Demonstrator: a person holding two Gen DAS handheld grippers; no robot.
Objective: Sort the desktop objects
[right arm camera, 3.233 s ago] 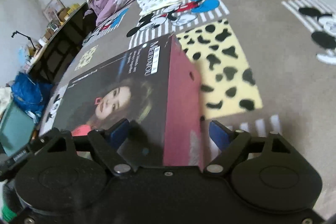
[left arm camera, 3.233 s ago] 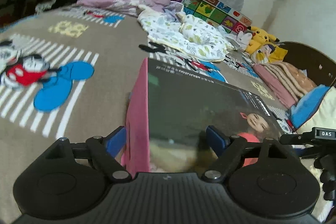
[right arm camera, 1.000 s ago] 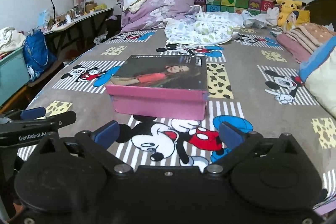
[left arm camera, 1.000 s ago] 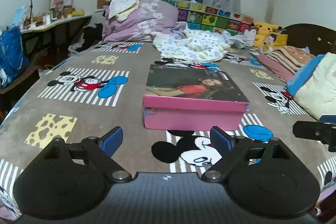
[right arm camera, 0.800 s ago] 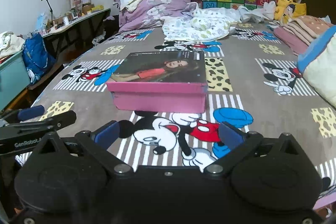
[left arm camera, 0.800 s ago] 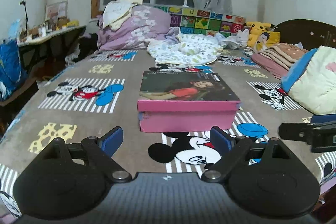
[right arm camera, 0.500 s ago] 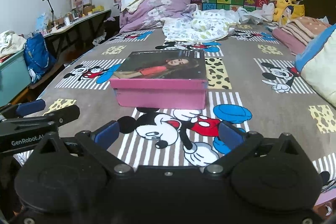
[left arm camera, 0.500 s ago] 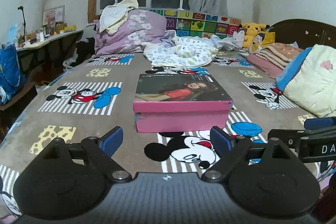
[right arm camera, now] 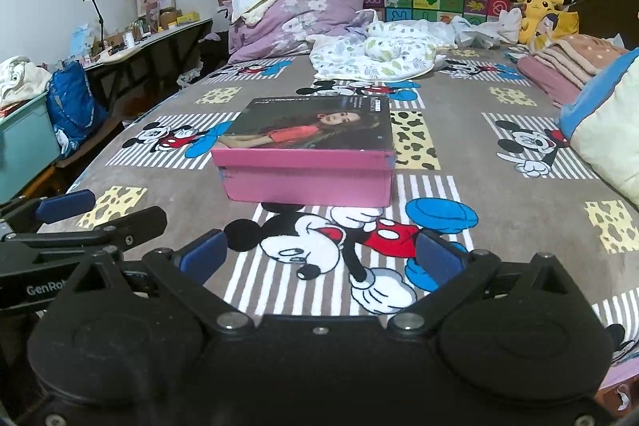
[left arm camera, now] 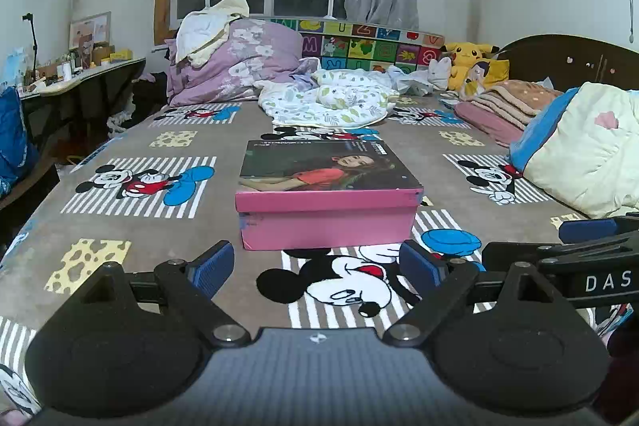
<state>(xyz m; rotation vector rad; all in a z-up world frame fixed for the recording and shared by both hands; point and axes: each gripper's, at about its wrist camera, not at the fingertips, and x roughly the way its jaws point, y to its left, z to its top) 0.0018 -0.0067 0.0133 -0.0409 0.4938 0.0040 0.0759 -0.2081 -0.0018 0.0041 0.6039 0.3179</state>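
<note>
Both hand-held grippers have drawn back from the pink cardboard box with the dark photo lid (left arm camera: 327, 202), which they straddled closely moments ago; it now lies alone on the bed. Nearest, the left hand-held gripper (left arm camera: 317, 266) hangs above the Mickey Mouse print blanket (left arm camera: 120, 210), its blue pads (left arm camera: 211, 266) spread wide and holding nothing. The right hand-held gripper (right arm camera: 321, 258) is likewise wide open and empty, touching nothing. At twelve o'clock from both, the box sits flat and square, lid shut, probably set there deliberately as its sorted place. Further off, at about one o'clock, lies a crumpled leaf-patterned white quilt (left arm camera: 327, 98).
</note>
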